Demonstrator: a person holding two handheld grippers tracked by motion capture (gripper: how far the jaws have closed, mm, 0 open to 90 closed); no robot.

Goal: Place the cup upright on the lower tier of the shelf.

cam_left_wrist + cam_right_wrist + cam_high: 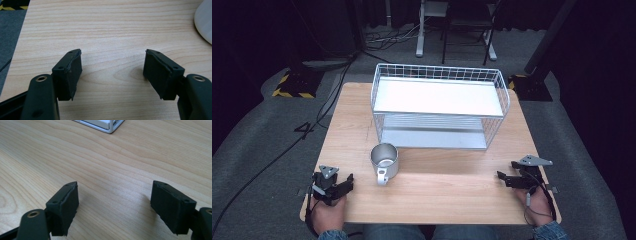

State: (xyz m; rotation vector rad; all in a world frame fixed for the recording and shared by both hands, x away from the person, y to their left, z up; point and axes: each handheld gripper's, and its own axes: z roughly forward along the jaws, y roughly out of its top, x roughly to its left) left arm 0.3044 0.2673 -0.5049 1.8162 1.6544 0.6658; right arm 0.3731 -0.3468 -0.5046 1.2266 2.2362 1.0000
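A person sits at the near edge of a light wooden table (452, 187) with pale grain, a black two-jaw gripper in each hand. The left gripper (343, 184) rests low at the near left corner, its jaws pointing toward the middle of the table, and the hand (328, 212) behind it sits right at the table's edge. In the left gripper view (113, 70) its jaws stand well apart with nothing but bare wood between them. The right gripper (507, 179) lies at the near right side, with its grey three-cornered plate on top and its jaws aimed inward to the left; in the right gripper view (114, 203) its jaws are likewise spread wide over empty wood. Between the two, closer to the left one, stands a shiny metal mug (384, 160), upright, open mouth up, with its handle turned toward the person. It is near the left gripper but not touching it, and its pale curved side shows at the upper right edge (204, 20) of the left gripper view. Just behind the mug, apart from it, sits a white wire basket rack with two flat white shelves (439, 96), taking up the far half of the table; one of its corners (108, 126) shows at the top of the right gripper view.
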